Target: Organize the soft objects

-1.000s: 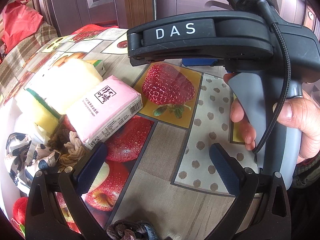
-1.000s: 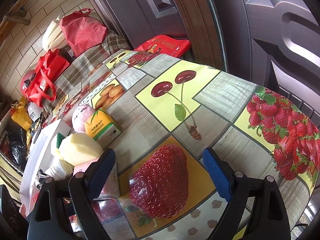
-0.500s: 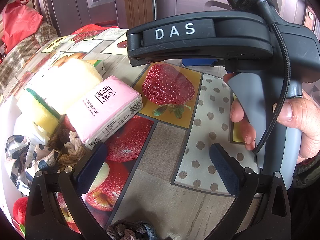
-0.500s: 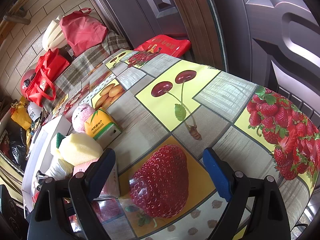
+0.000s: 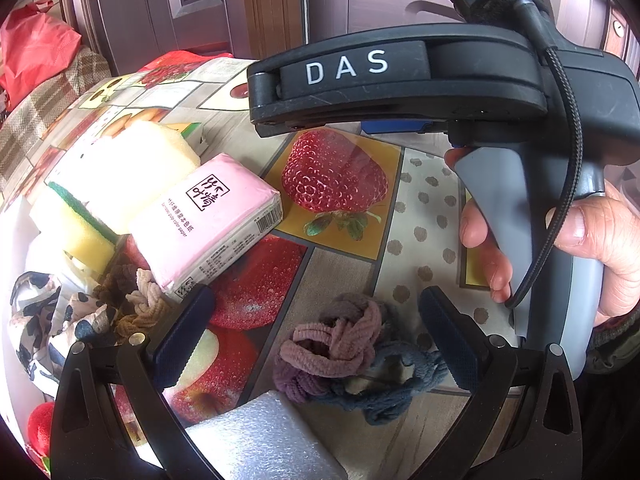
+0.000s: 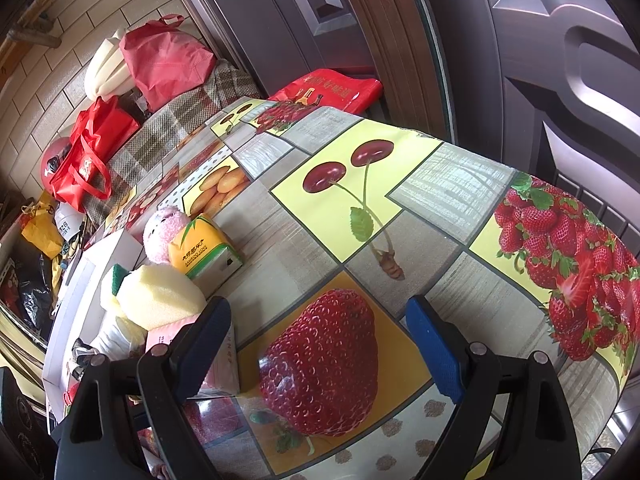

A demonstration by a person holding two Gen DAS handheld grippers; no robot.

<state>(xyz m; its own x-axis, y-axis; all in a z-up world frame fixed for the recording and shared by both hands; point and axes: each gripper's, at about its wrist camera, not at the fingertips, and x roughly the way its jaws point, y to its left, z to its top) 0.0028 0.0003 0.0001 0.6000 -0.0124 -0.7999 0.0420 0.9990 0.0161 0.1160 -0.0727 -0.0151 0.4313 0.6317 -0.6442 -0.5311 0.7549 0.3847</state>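
Observation:
My left gripper is open, its jaws either side of a knotted bundle of pink, purple and blue hair ties on the fruit-print tablecloth. A pink tissue pack, a pale yellow sponge and a green-backed sponge lie to the left, with brown and beige hair ties and a spotted cloth. My right gripper is open and empty above the printed strawberry; its body fills the upper left wrist view. The sponge and tissue pack show at its left.
A white foam block lies near the camera, under my left gripper. A yellow tissue pack and pink plush toy sit further back left. A white tray lies at the left table edge. Red bags rest on a checked seat beyond.
The left wrist view has pulled back: the hair-tie bundle and the foam block now show between and below its jaws. The right gripper has not moved.

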